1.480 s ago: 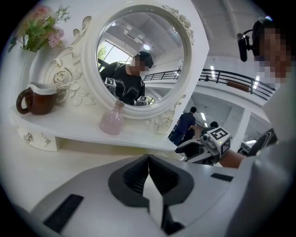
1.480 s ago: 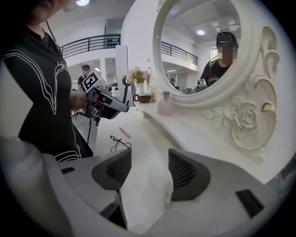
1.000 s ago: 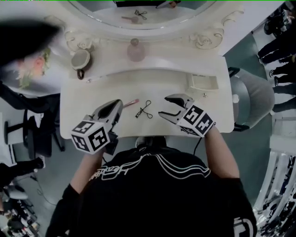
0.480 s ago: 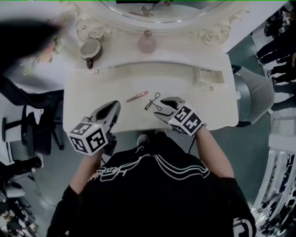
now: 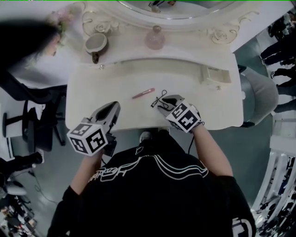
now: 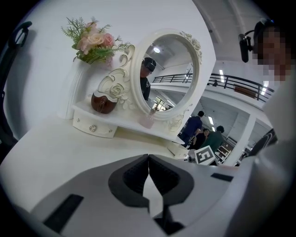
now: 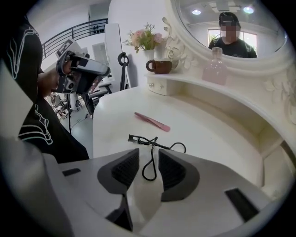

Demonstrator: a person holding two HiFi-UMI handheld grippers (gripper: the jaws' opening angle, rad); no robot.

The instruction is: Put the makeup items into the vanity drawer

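Observation:
A black eyelash curler (image 5: 160,98) lies on the white vanity top (image 5: 92,92), with a pink makeup stick (image 5: 143,93) a little to its left. My right gripper (image 5: 163,103) is down over the curler. In the right gripper view its jaws are closing, with the curler's handle loop (image 7: 149,167) between the pads (image 7: 127,169) and a small gap on each side. The pink stick (image 7: 152,121) lies beyond. My left gripper (image 5: 112,109) hovers at the front left edge, shut with nothing in it (image 6: 148,159). A small open drawer (image 5: 215,75) sits at the back right.
On the back shelf stand a pink bottle (image 5: 155,39) and a brown cup (image 5: 95,43), under the oval mirror (image 5: 178,8). Flowers (image 5: 56,21) are at the back left. A shut drawer with a knob (image 6: 94,128) is at the shelf's left end.
My right gripper has moved left and forward onto the eyelash curler, and its jaws have narrowed around the handle. The left gripper has stayed in place.

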